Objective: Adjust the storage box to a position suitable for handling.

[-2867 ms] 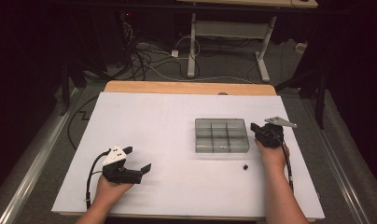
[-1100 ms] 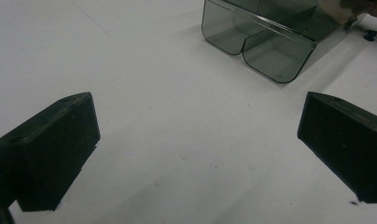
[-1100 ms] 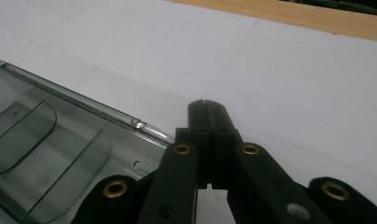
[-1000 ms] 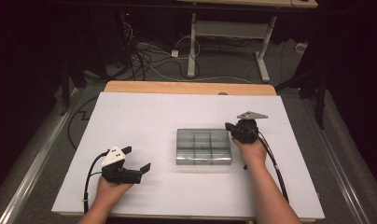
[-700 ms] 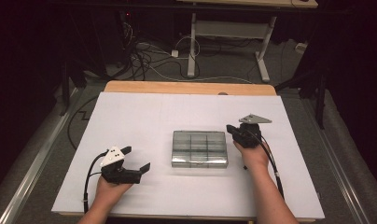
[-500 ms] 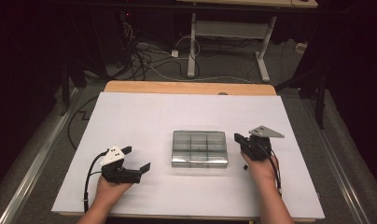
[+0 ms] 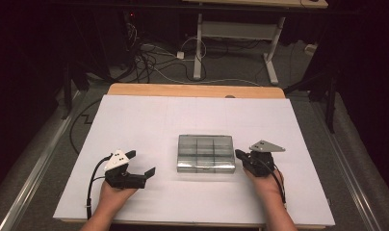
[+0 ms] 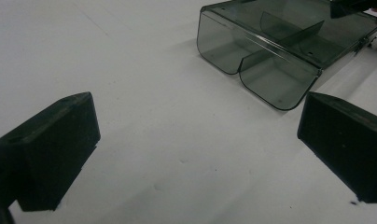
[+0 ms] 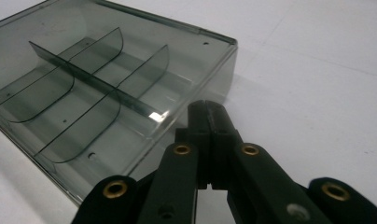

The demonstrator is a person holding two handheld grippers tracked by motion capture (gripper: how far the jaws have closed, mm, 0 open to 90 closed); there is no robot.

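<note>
At the centre of the white table [image 7: 135, 120], a clear smoke-grey compartment box [image 7: 205, 153] sits closed, dividers visible through its lid. At its three o'clock, just beside its edge, the right gripper [image 7: 241, 156] has its jaws pressed together, holding nothing. At eight o'clock, well apart, the left gripper [image 7: 140, 162] rests with jaws spread wide and empty.

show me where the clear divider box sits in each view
High view: clear divider box at table centre, between both grippers.
Left gripper view: upper right, beyond the open jaws.
Right gripper view: upper left, just beyond the shut jaws.
Shared landmark: its inner dividers.
</note>
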